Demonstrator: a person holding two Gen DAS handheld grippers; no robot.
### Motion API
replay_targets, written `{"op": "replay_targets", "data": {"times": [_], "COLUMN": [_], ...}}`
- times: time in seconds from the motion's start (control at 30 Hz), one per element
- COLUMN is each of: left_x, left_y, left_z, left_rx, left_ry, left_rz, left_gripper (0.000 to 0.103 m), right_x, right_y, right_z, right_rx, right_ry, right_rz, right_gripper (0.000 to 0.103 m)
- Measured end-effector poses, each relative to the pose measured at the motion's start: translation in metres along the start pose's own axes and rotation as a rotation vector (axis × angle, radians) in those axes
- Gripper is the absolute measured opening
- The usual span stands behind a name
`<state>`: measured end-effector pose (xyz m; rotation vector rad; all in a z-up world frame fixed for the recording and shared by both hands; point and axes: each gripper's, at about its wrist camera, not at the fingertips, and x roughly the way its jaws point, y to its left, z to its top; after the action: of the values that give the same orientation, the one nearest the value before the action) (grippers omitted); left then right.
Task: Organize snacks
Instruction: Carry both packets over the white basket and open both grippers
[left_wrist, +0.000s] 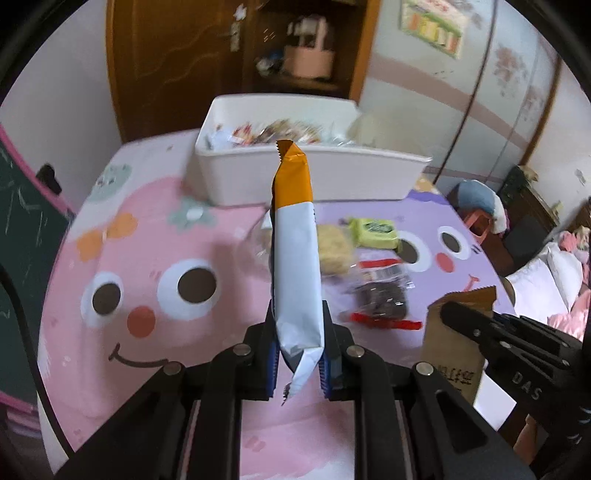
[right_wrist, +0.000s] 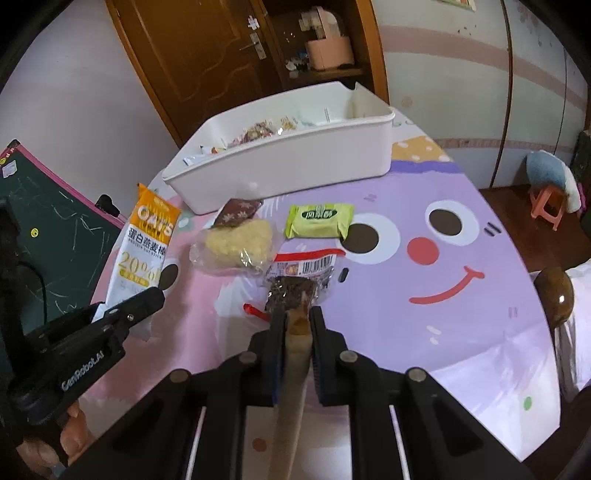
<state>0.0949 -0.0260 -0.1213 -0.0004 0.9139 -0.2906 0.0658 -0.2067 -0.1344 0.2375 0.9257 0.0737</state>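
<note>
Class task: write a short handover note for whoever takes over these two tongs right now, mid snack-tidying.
Left tongs: shut on the oat bar, lifted.
Right tongs: shut on a brown packet.
White bin at the table's far side already holds several snacks.
Left on the table: green packet, yellow cake, dark snack.
Next, probably: drop both held items in the bin.

White-and-orange oat bar (left_wrist: 295, 258): lifted, upright. Brown packet (left_wrist: 458, 332): lifted. White bin (right_wrist: 295, 162): holds wrapped snacks. Green packet (right_wrist: 319, 220), yellow cake (right_wrist: 240, 243), dark packet (right_wrist: 299, 284): flat on worktop (right_wrist: 443, 332).
</note>
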Motion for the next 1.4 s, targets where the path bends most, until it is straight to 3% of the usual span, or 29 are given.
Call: {"op": "replay_targets", "data": {"times": [0.33,0.67,1.0,1.4], "left_x": [-0.021,-0.047,-0.076,-0.075], "left_y": [-0.007,0.001,-0.001,0.008], "left_z": [0.01,0.043,0.111,0.219], "left_rx": [0.014,0.005,0.076,0.11], "left_ry": [-0.056,-0.134,-0.247,-0.304], "left_rz": [-0.006,0.01,0.111,0.114], "left_gripper": [0.015,0.015,0.015,0.015], "right_x": [-0.037,-0.084,-0.109,-0.101], "right_y": [0.003,0.006,0.001,0.035], "right_z": [0.013,0.061,0.142,0.235], "right_rx": [-0.015,-0.04,-0.068,-0.172], "right_ry": [-0.098,-0.246,-0.257,-0.329], "right_rz": [0.023,0.053,0.153,0.09], "right_gripper": [0.012,0.012,0.012,0.012]}}
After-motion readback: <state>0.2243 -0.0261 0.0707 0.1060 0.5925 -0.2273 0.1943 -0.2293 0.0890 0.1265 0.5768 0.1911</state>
